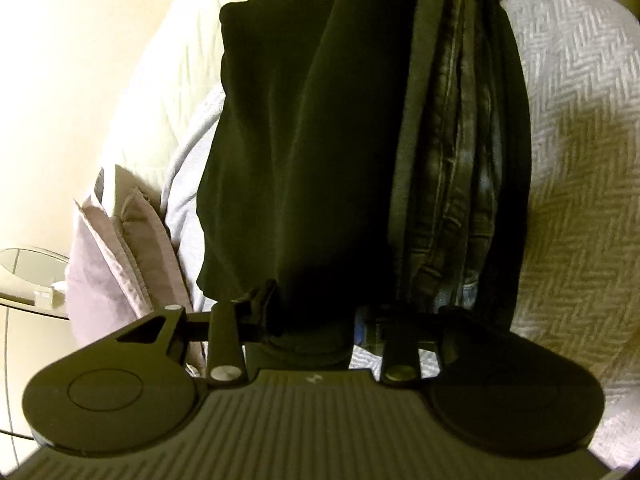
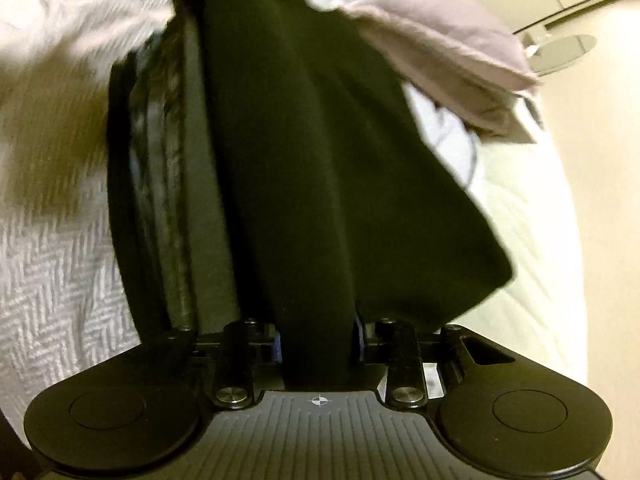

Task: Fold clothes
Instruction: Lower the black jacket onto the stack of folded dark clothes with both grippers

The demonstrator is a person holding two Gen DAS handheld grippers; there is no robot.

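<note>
A black garment (image 1: 304, 140) hangs stretched between my two grippers, over a stack of folded dark jeans (image 1: 460, 160) on the bed. My left gripper (image 1: 308, 332) is shut on one end of the black garment; its fingertips are buried in the cloth. In the right wrist view the same black garment (image 2: 320, 160) runs away from my right gripper (image 2: 318, 344), which is shut on its other end. The folded jeans (image 2: 160, 160) lie just left of it, blurred.
A white herringbone bedspread (image 1: 580, 140) covers the bed. A lilac pillow (image 2: 440, 36) and a pale blue garment (image 1: 188, 176) lie beside the stack. A cream duvet (image 2: 520, 240) lies along the bed edge. A round glass side table (image 2: 568, 50) stands beyond.
</note>
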